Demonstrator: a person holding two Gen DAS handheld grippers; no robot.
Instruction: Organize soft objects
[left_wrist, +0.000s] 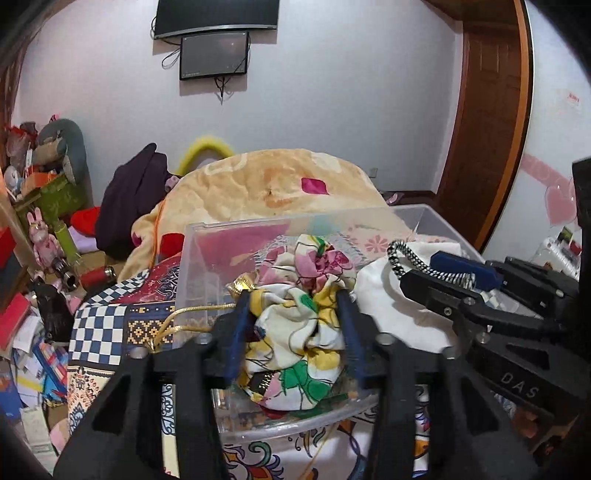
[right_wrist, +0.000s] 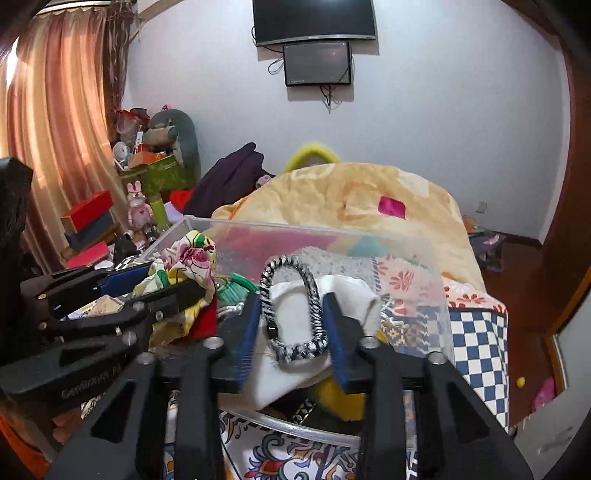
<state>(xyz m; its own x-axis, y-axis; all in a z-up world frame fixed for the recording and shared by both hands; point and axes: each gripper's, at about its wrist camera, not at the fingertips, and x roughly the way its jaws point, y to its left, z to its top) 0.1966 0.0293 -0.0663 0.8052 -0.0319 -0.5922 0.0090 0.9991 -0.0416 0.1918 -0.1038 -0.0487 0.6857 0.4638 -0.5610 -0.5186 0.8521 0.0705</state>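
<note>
I have both grippers working over the clear plastic bin (left_wrist: 436, 218), which sits on a patterned bedspread (left_wrist: 99, 332). My left gripper (left_wrist: 295, 325) has its blue fingers (left_wrist: 238, 332) pressed against either side of a bunched floral cloth (left_wrist: 299, 332), so it is closed onto that bundle, which sits inside the bin toward its left side. My right gripper (right_wrist: 291, 325) is on the right side of the bin, its fingers (right_wrist: 245, 339) clamped on a white fabric bag (right_wrist: 291, 310) whose black-and-white braided cord handle (right_wrist: 291, 273) loops up between them. Under the bag, at the bin's near wall, something yellow (right_wrist: 336, 398) shows. Behind the bin lies a peach quilt (left_wrist: 280, 181), with a dark purple garment (left_wrist: 133, 199) left of it. Above the bin, on the far wall, hang two dark screens (left_wrist: 214, 55).
</note>
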